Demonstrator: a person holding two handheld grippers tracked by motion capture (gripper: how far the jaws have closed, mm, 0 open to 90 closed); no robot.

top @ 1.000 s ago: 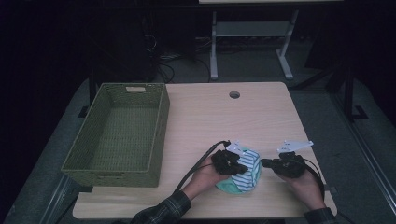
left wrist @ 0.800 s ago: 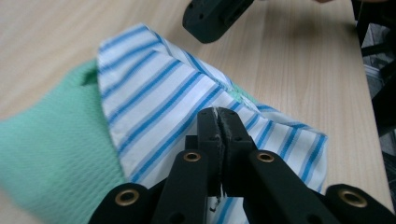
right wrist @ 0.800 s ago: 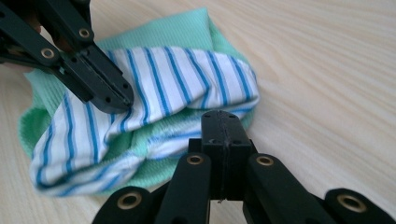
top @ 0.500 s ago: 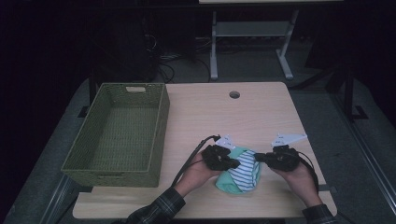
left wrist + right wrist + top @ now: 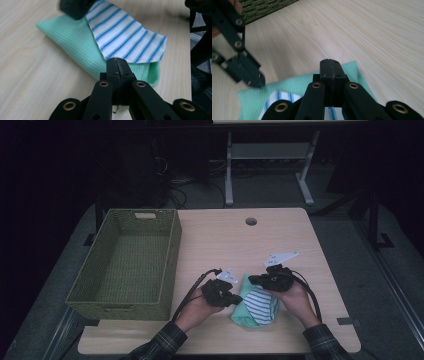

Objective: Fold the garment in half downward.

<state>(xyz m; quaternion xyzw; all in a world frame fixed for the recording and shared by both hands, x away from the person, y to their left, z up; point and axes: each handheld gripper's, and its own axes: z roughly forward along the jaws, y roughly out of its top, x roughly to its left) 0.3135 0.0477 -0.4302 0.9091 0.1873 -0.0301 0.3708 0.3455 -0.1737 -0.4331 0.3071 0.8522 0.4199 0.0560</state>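
Note:
A mint green cloth (image 5: 241, 316) lies near the table's front edge, and a white cloth with blue stripes (image 5: 261, 304) lies on top of it. My left gripper (image 5: 238, 300) is at the cloths' left side. Its jaws are shut on a corner of the striped cloth (image 5: 125, 32), with the green cloth (image 5: 72, 47) underneath. My right gripper (image 5: 253, 280) is at the far edge of the cloths. It is shut too, and a bit of striped fabric (image 5: 332, 111) shows under its jaws. The left gripper (image 5: 249, 75) also appears in the right gripper view.
A green woven basket (image 5: 170, 255) stands empty on the table's left half. A round cable hole (image 5: 251, 221) sits near the far edge. Bare wood (image 5: 235, 245) stretches beyond the cloths. Cables trail from both grippers toward the person's sleeves.
Both hands have shifted left across the table, the right one farther and a little away from the person. More of the striped cloth now shows on the green one.

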